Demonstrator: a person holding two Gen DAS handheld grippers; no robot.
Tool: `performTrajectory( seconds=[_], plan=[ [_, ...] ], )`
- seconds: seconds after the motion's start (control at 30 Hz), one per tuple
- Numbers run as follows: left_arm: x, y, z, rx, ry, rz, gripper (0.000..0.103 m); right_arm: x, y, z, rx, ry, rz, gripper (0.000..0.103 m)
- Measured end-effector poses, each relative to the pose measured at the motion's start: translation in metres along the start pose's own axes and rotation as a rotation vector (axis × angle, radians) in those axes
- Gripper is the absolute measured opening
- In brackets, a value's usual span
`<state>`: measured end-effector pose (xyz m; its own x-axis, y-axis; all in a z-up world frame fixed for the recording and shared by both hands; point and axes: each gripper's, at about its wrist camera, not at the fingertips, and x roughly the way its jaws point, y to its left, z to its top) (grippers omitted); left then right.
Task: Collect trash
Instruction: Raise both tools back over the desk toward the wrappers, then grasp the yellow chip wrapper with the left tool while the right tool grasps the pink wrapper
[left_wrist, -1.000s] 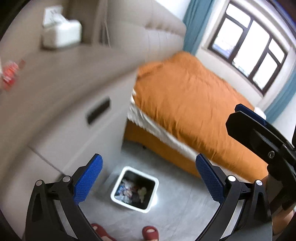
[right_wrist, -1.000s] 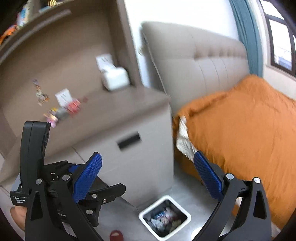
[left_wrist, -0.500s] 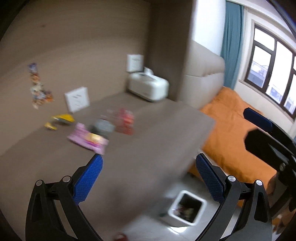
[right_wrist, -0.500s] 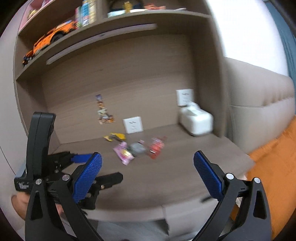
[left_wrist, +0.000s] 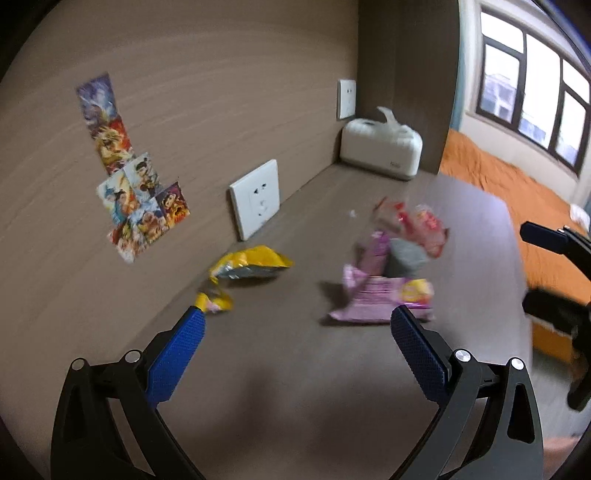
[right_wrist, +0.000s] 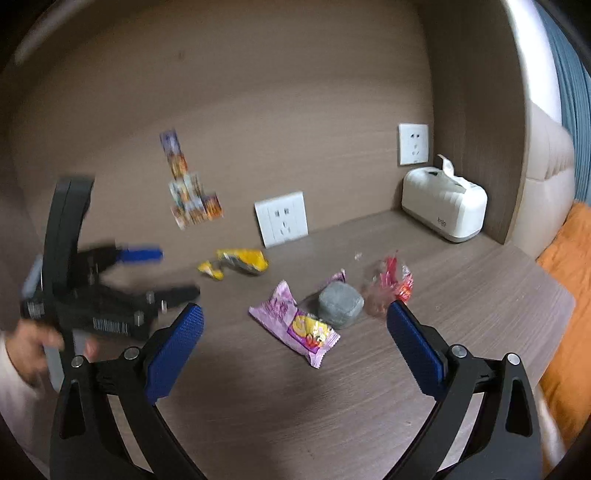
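While both tools hang over the worktop with jaws spread wide and nothing between them, no piece of trash is gripped yet. Left gripper: blue pads apart, aimed at the gap between the yellow litter and the pink packet. Right gripper: pads apart, framing the pink packet.

Trash on the worktop, all loose:
- small yellow scrap, just off the left gripper's left fingertip, toward the back wall edge.
- yellow wrapper, just beyond the scrap, near the back edge, below the wall socket.
- pink packet, mid-worktop, flat.
- grey lump, touching or just beside the pink packet's far side; cannot tell which.
- red-and-clear wrapper, just beside the grey lump, toward the right edge.
- tiny white fleck beyond it.

Tissue box sits in the back right corner; not trash, by my reading. Stickers on the wall.

Progress, judged: the worktop's trash is entirely uncollected. Bin not in view. Left: every pick and drop for these pieces.
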<state>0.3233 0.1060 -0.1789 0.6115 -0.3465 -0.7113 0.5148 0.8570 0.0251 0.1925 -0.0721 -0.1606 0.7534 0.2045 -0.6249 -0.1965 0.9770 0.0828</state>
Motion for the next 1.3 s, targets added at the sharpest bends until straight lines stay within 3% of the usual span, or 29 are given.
performTrajectory(
  seconds=[0.1, 0.23, 0.53, 0.67, 0.73, 0.8, 0.87, 0.93, 0.97, 1.03, 1.3],
  plan=[
    [0.017, 0.013, 0.008, 0.033, -0.023, -0.047, 0.098, 0.019, 0.016, -0.004, -0.033, 0.037, -0.017, 0.099],
    [0.043, 0.017, 0.019, 0.101, -0.034, -0.04, 0.098, 0.04, 0.027, -0.005, -0.033, 0.048, -0.029, 0.099],
    [0.096, 0.031, 0.03, 0.131, 0.055, -0.172, 0.098, 0.093, 0.025, -0.005, 0.045, 0.138, -0.047, 0.099],
    [0.111, 0.03, 0.036, 0.161, 0.085, -0.191, 0.098, 0.109, 0.027, -0.006, 0.048, 0.185, -0.05, 0.094],
    [0.121, 0.028, 0.038, 0.18, 0.112, -0.195, 0.098, 0.119, 0.028, -0.008, 0.046, 0.218, -0.056, 0.086],
    [0.134, 0.025, 0.038, 0.204, 0.158, -0.21, 0.097, 0.13, 0.026, -0.011, 0.064, 0.265, -0.057, 0.058],
    [0.146, 0.023, 0.034, 0.208, 0.218, -0.214, 0.081, 0.137, 0.019, -0.014, 0.114, 0.297, -0.03, 0.046],
    [0.149, 0.023, 0.033, 0.203, 0.204, -0.209, 0.064, 0.138, 0.018, -0.013, 0.113, 0.295, -0.028, 0.029],
    [0.15, 0.024, 0.035, 0.195, 0.199, -0.203, 0.05, 0.138, 0.017, -0.013, 0.124, 0.297, -0.003, 0.011],
    [0.15, 0.027, 0.04, 0.167, 0.201, -0.234, 0.028, 0.133, 0.014, -0.011, 0.147, 0.284, 0.024, 0.005],
    [0.114, 0.007, 0.039, 0.169, 0.176, -0.254, 0.026, 0.092, 0.013, 0.008, 0.148, 0.188, 0.078, 0.002]
  ],
)
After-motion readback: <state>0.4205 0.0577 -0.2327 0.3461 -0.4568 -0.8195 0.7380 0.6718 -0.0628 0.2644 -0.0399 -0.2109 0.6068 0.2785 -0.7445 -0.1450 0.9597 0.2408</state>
